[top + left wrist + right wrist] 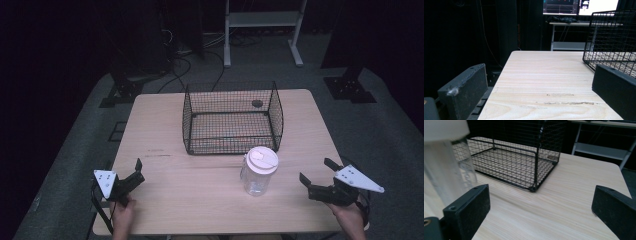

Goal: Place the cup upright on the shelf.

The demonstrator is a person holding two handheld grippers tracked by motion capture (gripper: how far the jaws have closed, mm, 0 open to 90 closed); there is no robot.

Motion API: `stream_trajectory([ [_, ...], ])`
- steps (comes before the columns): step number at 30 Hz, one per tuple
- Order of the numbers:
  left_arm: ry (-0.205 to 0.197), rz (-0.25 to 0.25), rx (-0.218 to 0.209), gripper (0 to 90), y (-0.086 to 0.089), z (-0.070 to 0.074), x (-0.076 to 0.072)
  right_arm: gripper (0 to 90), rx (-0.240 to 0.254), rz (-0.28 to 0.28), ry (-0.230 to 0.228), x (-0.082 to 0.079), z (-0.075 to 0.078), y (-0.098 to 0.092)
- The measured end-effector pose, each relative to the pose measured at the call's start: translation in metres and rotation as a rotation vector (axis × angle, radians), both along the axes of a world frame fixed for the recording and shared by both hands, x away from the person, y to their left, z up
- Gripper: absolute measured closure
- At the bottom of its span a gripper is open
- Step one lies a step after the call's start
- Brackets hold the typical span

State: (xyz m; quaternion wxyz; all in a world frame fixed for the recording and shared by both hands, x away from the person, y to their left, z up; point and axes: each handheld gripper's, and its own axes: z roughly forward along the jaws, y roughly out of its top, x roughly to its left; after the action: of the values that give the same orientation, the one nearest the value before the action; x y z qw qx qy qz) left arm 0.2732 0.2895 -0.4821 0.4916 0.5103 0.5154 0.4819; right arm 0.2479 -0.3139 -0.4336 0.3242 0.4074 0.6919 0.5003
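R gripper agape nr jar

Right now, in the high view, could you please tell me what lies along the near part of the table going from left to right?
Left claw → clear plastic jar with a white lid → right claw.

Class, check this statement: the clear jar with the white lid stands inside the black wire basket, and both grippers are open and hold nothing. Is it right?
One part is wrong. The high view shows the clear jar standing on the table in front of the black wire basket, not inside it. The rest holds: the left gripper and right gripper are open and hold nothing.
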Motion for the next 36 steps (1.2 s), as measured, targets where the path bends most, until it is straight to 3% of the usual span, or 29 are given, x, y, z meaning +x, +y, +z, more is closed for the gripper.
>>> stream_trajectory([
  [11, -0.001, 0.0, -0.001, 0.0, 0.0, 0.0, 0.0, 1.3, -0.017, 0.055, -0.033, -0.004, 0.017, 0.015],
  [20, -0.001, -0.002, 0.003, 0.0, 0.0, 0.0, 0.0, 1.3, -0.002, 0.117, -0.045, -0.013, 0.025, 0.025],
  [36, -0.001, -0.003, 0.002, 0.0, 0.0, 0.0, 0.0, 1.3, -0.016, 0.174, -0.079, -0.02, 0.036, 0.044],
])
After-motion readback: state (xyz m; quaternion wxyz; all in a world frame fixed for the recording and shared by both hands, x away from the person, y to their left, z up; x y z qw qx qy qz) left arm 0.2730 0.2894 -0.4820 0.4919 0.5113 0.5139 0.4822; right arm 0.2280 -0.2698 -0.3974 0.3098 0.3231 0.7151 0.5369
